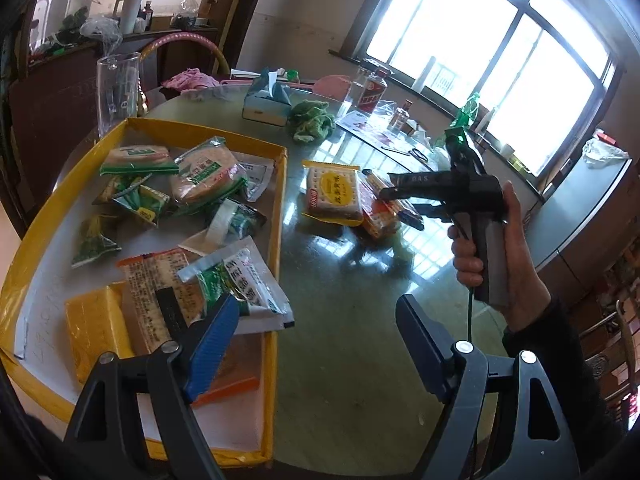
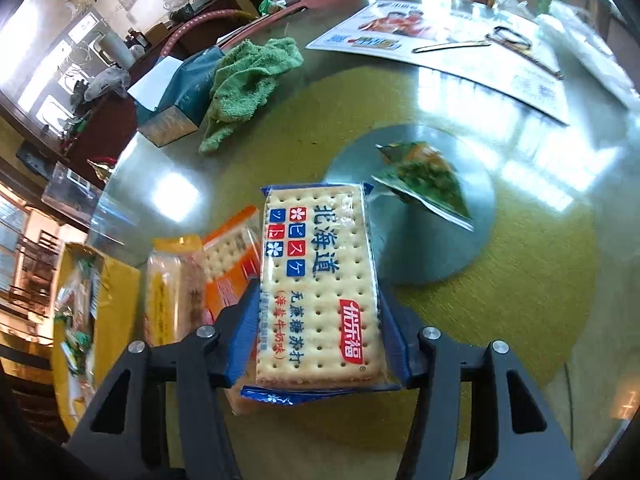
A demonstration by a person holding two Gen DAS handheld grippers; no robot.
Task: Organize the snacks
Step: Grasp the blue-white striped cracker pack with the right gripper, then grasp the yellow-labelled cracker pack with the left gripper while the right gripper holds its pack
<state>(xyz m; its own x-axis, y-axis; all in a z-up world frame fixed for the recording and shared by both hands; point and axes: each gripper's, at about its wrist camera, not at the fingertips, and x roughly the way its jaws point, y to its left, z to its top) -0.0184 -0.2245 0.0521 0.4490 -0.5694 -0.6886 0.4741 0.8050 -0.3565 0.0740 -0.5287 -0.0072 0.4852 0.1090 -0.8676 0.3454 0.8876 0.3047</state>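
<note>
Left wrist: left claw (image 1: 316, 340) wide open, empty, over the near corner of the yellow-rimmed cardboard tray (image 1: 280, 208). Right claw (image 1: 402, 204) well right of the tray.

Right wrist: right claw (image 2: 316, 344) clamps the blue-wrapped rectangular cracker pack (image 2: 320, 280), long axis along the fingers; tray (image 2: 100, 280) lies left.

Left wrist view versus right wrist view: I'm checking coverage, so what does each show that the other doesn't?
Only the left wrist view shows the open left gripper above the yellow tray edge and the snacks lying inside it. Only the right wrist view shows the blue cracker pack clamped in the right gripper, and a green snack packet beyond it. Both show the green cloth and the tissue box.
</note>
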